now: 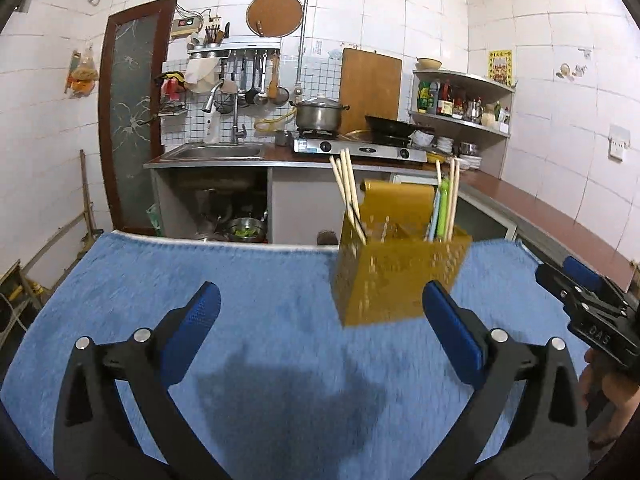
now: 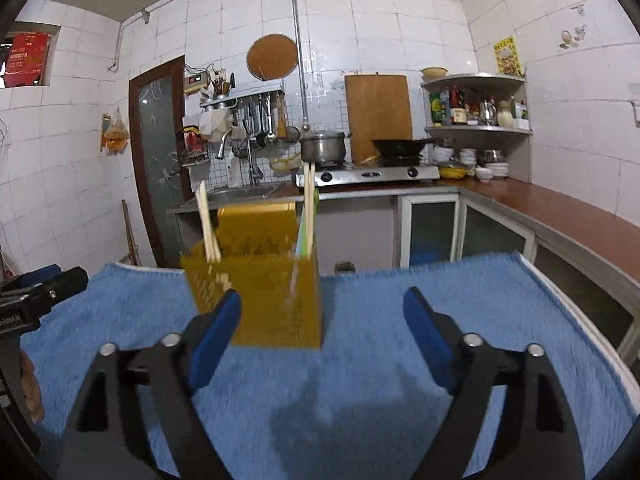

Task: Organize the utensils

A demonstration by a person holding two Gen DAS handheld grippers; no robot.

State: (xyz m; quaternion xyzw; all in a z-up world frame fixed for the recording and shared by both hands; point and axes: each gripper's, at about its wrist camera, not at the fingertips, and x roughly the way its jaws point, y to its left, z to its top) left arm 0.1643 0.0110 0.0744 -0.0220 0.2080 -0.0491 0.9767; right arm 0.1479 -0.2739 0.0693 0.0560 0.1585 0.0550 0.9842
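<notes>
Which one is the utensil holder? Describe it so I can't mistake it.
Start at the blue towel that covers the table. Near its far edge stands the yellow perforated utensil holder, the only thing on the towel. Pale chopsticks stick out of one end, and a green utensil with more chopsticks out of the other.

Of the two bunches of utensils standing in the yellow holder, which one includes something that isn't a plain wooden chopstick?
The right-hand bunch in the yellow holder: it has a green utensil among its chopsticks. The left-hand bunch is only pale wooden chopsticks.
</notes>
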